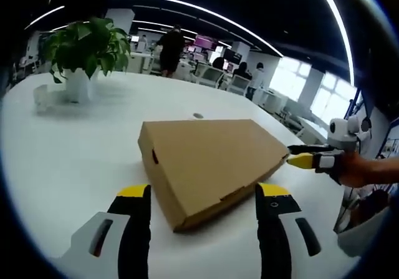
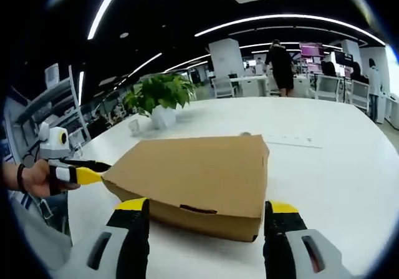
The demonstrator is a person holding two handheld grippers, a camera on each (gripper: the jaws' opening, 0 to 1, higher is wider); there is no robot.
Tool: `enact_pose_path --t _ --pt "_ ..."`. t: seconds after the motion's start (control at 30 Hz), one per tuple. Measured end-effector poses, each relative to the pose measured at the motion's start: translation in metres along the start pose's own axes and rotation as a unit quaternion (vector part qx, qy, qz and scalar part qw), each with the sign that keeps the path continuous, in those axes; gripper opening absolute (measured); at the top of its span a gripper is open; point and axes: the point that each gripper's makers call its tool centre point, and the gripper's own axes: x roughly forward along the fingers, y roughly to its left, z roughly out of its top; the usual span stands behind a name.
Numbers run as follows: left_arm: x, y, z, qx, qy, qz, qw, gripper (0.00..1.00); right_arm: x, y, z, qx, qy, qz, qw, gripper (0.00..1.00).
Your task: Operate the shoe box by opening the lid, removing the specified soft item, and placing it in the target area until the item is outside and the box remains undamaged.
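In the left gripper view, a potted plant point(image 1: 86, 48) stands at ten o'clock on the white counter point(image 1: 56, 148). The closed shoe box point(image 1: 209, 163) lies at centre, just ahead of the left hand-held gripper point(image 1: 204, 198), whose jaws are spread wide. At three o'clock, the right hand-held gripper point(image 1: 305, 157) touches the box's corner, its jaws narrow. In the right gripper view its own jaws look wide, so I cannot tell its state.
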Motion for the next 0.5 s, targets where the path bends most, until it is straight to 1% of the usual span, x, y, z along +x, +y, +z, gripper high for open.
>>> enact_pose_path --t 0.2,0.37,0.43,0.5 --pt "0.006 0.000 0.001 0.000 0.002 0.000 1.0000 0.69 0.006 -0.002 -0.001 0.004 0.002 0.002 1.0000 0.73" --pt "0.013 0.005 0.001 0.000 0.003 0.001 1.0000 0.67 0.009 -0.003 -0.003 0.008 0.004 0.003 1.0000 0.73" --pt "0.014 0.005 0.000 0.003 0.007 0.003 1.0000 0.66 0.010 -0.004 -0.004 0.009 0.006 0.002 0.9999 0.73" --pt "0.014 0.009 -0.006 0.015 0.022 0.014 0.9996 0.62 0.011 -0.005 -0.006 0.010 0.010 0.002 0.9999 0.73"
